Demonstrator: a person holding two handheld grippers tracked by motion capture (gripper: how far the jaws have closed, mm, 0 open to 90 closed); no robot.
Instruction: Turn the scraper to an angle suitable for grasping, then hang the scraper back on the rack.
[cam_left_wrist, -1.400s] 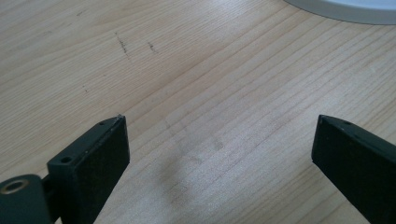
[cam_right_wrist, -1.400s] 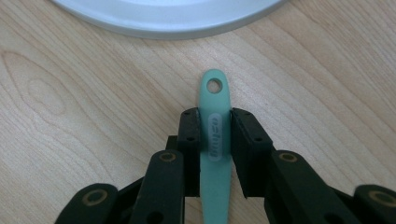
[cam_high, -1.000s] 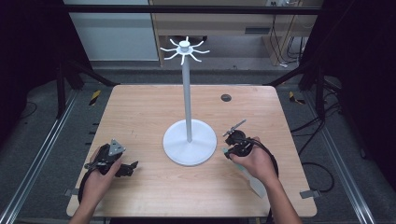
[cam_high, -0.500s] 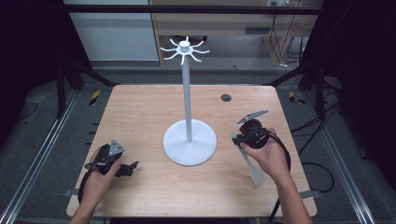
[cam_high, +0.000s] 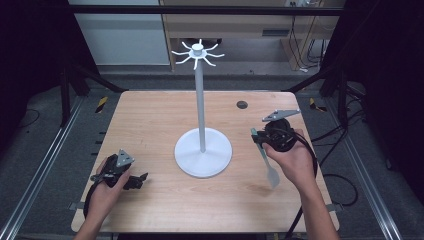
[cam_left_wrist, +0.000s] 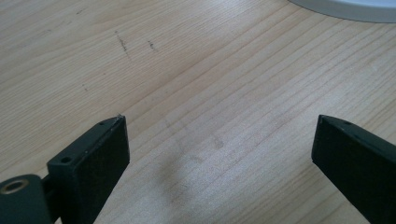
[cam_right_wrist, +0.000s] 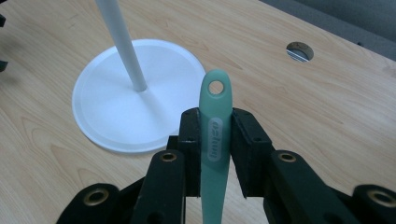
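Right tongs (cam_right_wrist: 212, 140) clamped on green spatula handle (cam_right_wrist: 215, 135), right of white hook stand (cam_high: 202, 150). Left tongs (cam_left_wrist: 219, 154) apart, left of stand, over surface (cam_high: 150, 120).

Left gripper (cam_high: 141, 178) low at 7 o'clock, jaws wide apart, empty. Right gripper (cam_high: 256, 137) raised at 4 o'clock, jaws clamped.

Matt green plastic spatula (cam_right_wrist: 215, 135), grained wooden table (cam_high: 150, 120)
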